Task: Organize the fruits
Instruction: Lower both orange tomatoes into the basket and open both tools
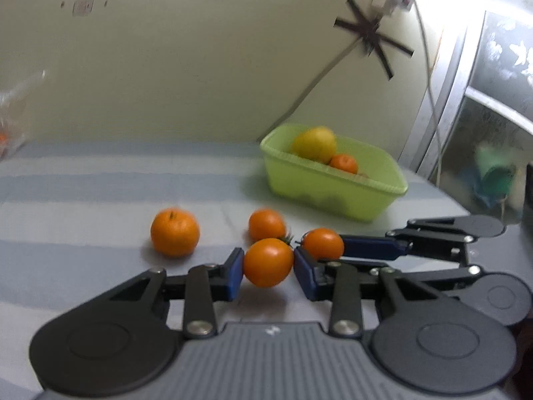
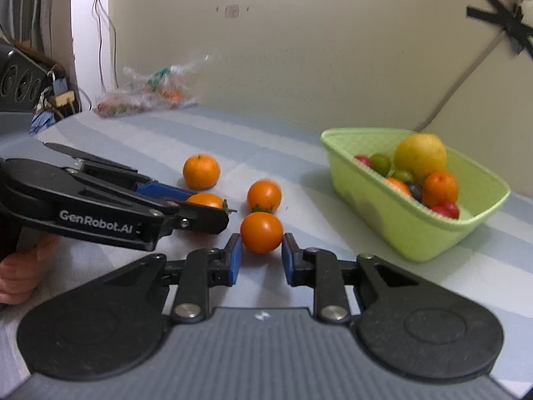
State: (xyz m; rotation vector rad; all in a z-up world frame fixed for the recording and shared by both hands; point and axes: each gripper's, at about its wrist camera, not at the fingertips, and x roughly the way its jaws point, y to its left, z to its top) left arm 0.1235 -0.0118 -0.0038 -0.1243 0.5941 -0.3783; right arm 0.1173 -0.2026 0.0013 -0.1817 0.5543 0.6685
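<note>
Pinching one orange tomato (image 1: 268,262) between my left gripper (image 1: 268,275) pads, I hold it just above the striped cloth (image 1: 83,200). My right gripper (image 2: 261,255) brackets a second tomato (image 2: 262,232), jaws close beside it, contact unclear. A tangerine (image 2: 201,171) lies farther back; the green basket (image 2: 416,233) holds mixed fruit.

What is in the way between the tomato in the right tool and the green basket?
Nothing that shows. The front tomato sits between the right tool's fingers, and only bare striped cloth lies between it and the green basket.
</note>
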